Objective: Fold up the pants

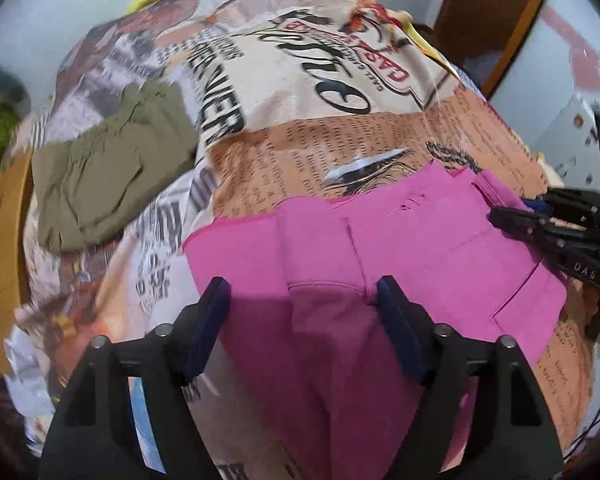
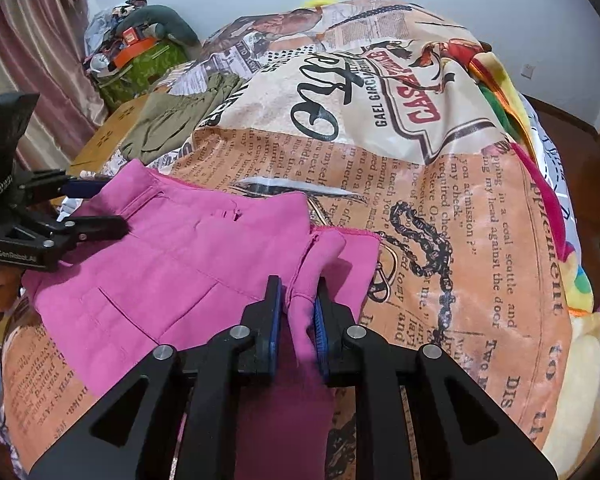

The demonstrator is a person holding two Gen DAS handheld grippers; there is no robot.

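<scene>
Pink pants [image 1: 420, 240] [image 2: 172, 264] lie spread on a newspaper-print bed cover [image 1: 300, 152] [image 2: 440, 200]. My left gripper [image 1: 302, 292] hangs open just above them, its blue-padded fingers [image 1: 216, 296] straddling a raised lengthwise fold without pressing on it. In the right wrist view the left gripper [image 2: 110, 205] shows at the pants' far left edge, jaws apart. My right gripper [image 2: 297, 292] is shut on a ridge of pink fabric pinched up between its pads. In the left wrist view the right gripper [image 1: 508, 210] reaches in at the pants' right edge.
Folded olive-green pants [image 1: 112, 184] [image 2: 168, 128] lie further back on the cover. A cardboard box [image 2: 104, 140] and a pile of bags and clutter [image 2: 140, 52] stand beyond them by a curtain. A yellow plush blanket [image 2: 580, 340] edges the bed on the right.
</scene>
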